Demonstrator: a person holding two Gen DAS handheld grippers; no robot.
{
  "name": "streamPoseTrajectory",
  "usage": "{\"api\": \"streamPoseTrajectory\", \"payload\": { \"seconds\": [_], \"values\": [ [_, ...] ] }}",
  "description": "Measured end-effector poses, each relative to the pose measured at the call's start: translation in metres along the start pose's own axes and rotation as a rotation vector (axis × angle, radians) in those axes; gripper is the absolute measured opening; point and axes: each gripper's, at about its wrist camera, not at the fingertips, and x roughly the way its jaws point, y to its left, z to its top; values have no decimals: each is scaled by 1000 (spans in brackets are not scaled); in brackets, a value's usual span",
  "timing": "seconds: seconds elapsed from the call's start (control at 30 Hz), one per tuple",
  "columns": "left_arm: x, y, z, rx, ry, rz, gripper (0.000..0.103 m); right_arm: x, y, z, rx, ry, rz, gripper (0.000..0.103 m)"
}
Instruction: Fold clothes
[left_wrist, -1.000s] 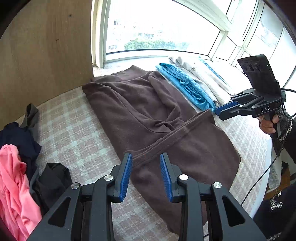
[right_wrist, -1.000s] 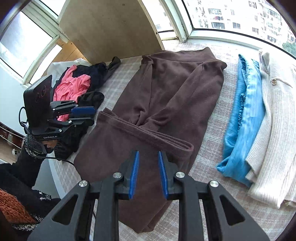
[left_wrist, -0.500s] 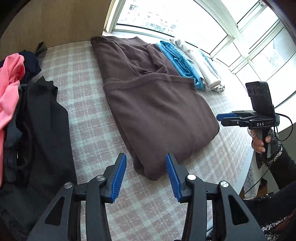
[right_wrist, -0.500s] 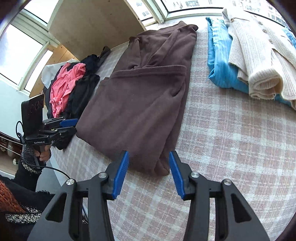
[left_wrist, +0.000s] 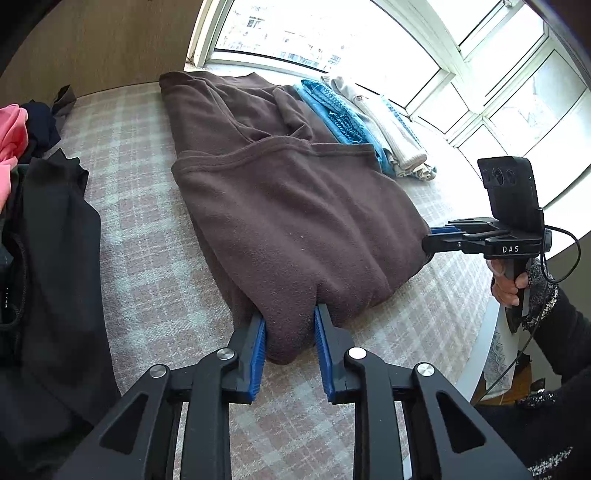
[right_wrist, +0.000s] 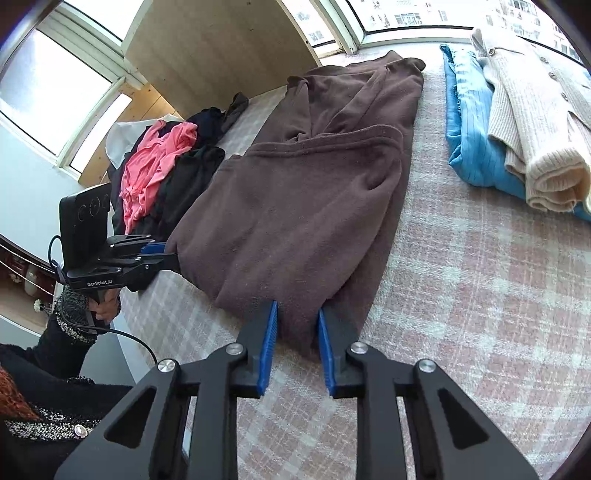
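Note:
A brown fleece garment (left_wrist: 295, 206) lies folded lengthwise on the plaid table cover (left_wrist: 147, 229), its hem doubled back across the middle. My left gripper (left_wrist: 289, 325) is at the near left corner. Its jaws are closing, and the blue pads (left_wrist: 260, 339) pinch a bunch of brown fabric. My right gripper (right_wrist: 296, 317) is at the near right corner of the same garment (right_wrist: 295, 206), also closing with fabric squeezed between its pads (right_wrist: 271, 328). Each gripper shows in the other's view at the opposite corner: the right gripper (left_wrist: 432, 240) and the left gripper (right_wrist: 166, 254).
A heap of black and pink clothes (right_wrist: 159, 166) lies on the left side of the table, partly a black garment (left_wrist: 48, 258). Folded blue (right_wrist: 469, 122) and cream knit (right_wrist: 535, 129) pieces lie on the right. The table's rounded edge (left_wrist: 476, 354) is close to the person's sleeves.
Both grippers drew back from the garment's middle to its near end, opened wider half a second ago, and now clamp the two near corners. The garment lies as before.

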Motion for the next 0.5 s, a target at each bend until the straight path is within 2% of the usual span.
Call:
{"api": "streamPoseTrajectory", "payload": {
  "seconds": [0.17, 0.23, 0.4, 0.5],
  "values": [
    [-14, -3, -6, 20, -31, -31, 20, -18, 9, -7, -34, -18, 31, 18],
    [-13, -5, -11, 39, -6, -32, 20, -17, 3, -12, -8, 3, 34, 17],
    [13, 1, -24, 44, 90, -21, 22, 14, -11, -16, 17, 116, 9, 17],
    [7, 4, -21, 27, 103, -22, 28, 0, -11, -10, 27, 117, 6, 20]
  ]
}}
